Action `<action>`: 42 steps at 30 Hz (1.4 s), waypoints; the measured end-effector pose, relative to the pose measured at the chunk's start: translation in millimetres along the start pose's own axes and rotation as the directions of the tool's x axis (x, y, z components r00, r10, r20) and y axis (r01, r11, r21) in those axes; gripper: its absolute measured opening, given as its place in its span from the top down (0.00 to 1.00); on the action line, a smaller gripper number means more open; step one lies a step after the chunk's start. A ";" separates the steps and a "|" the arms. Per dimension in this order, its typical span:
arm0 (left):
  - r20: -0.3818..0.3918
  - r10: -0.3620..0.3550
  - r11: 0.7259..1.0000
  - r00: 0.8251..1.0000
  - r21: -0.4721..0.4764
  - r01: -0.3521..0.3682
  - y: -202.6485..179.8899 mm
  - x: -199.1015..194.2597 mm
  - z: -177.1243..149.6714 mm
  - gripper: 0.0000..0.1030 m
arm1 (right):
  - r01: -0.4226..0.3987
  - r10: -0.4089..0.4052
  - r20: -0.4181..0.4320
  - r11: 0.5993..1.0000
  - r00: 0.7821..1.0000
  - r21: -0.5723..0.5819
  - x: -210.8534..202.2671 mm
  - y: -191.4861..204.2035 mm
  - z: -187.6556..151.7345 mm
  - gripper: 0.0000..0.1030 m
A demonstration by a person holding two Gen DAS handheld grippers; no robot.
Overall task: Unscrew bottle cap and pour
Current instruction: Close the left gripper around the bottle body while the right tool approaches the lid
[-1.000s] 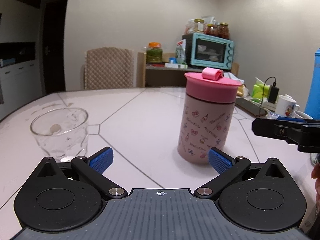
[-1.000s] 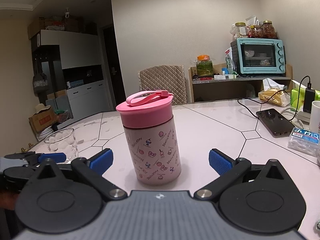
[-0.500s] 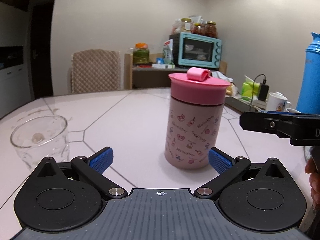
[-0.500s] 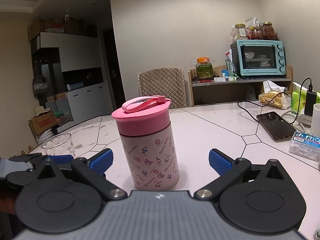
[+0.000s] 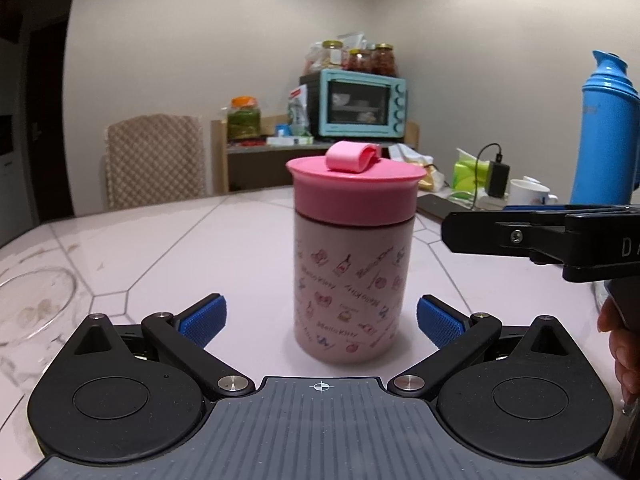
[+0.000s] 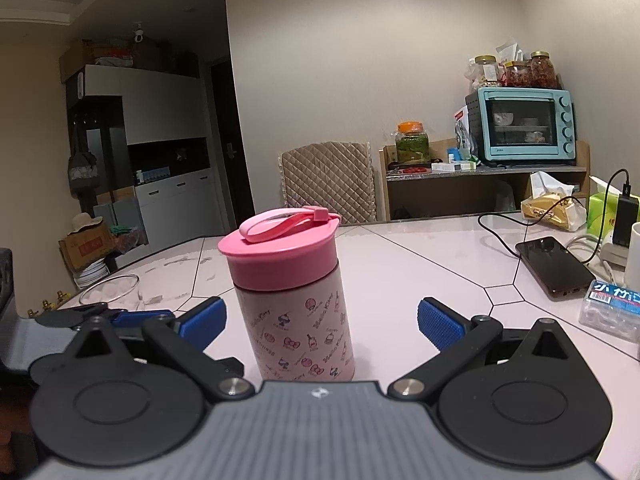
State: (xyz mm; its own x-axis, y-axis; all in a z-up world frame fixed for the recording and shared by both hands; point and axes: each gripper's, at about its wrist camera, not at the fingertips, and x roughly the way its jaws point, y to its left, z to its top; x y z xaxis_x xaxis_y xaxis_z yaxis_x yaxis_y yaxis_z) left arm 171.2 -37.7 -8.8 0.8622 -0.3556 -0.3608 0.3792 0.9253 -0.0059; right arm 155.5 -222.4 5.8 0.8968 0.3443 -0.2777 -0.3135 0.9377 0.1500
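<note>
The pink printed bottle (image 5: 352, 280) stands upright, cap (image 5: 354, 196) on, dead ahead between the left gripper (image 5: 321, 316)'s 2 spread, empty pads; the right gripper (image 6: 321, 316), equally spread, brackets it too.

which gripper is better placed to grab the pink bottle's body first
Left, probably. The left gripper is open with the bottle centred between its pads at body height. The right gripper is open too, but the bottle sits off-centre.
</note>
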 end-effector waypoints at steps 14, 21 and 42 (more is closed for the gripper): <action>0.034 -0.105 0.993 0.994 0.050 0.103 -4.1 30.2 8.7 0.00 | -0.025 0.026 0.010 0.999 1.000 -0.035 6.9 -0.7 4.5 0.00; 0.038 -0.137 0.990 0.990 0.050 0.135 -5.5 40.4 8.1 0.00 | -0.046 0.047 0.017 0.997 0.999 -0.062 11.8 3.7 5.6 0.00; 0.033 -0.243 0.969 0.970 0.050 0.241 11.3 62.1 13.1 0.00 | -0.146 0.148 0.009 0.980 0.989 -0.133 31.2 0.2 17.6 0.00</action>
State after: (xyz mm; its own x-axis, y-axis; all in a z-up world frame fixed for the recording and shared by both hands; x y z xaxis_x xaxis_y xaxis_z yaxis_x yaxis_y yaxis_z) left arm 233.4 -51.1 -19.0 0.7550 -0.5738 -0.3173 0.5921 0.8046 -0.0460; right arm 188.9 -212.3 13.8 0.8430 0.4792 -0.2442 -0.4797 0.8753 0.0614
